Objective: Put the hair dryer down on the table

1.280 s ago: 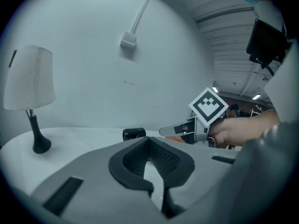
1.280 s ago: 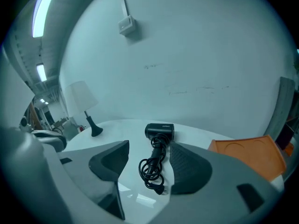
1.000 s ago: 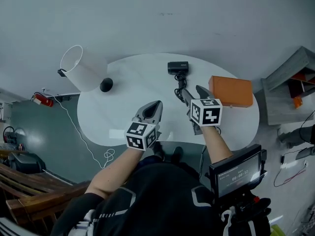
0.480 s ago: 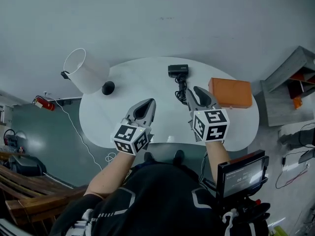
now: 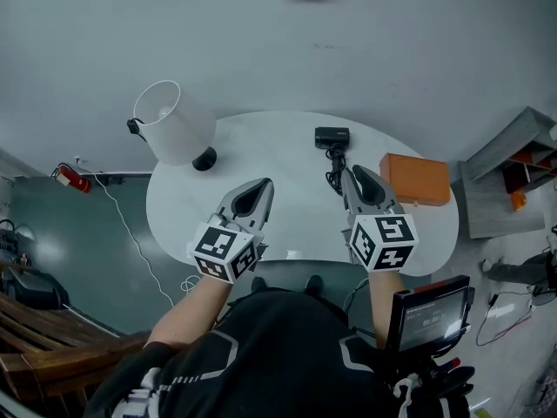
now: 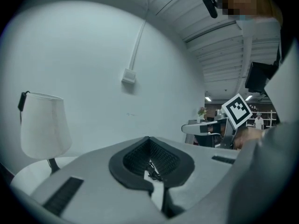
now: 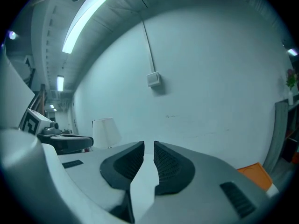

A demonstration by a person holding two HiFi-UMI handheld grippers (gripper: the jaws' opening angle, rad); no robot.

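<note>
The hair dryer (image 5: 332, 137) lies on the table (image 5: 291, 220), upper centre of the head view, apart from both grippers. The left gripper (image 5: 258, 186) is closed tip to tip on nothing. The right gripper (image 5: 354, 174) has just been closing to a narrow slit, also empty.

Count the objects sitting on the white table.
3: the lamp at the far left edge of the table, the hair dryer at far centre, the orange box at right. The near edge is partly hidden.

hair dryer (image 5: 332, 136) cord perhaps running behind right gripper (image 5: 355, 174), lamp (image 5: 174, 122) base half under shade
</note>
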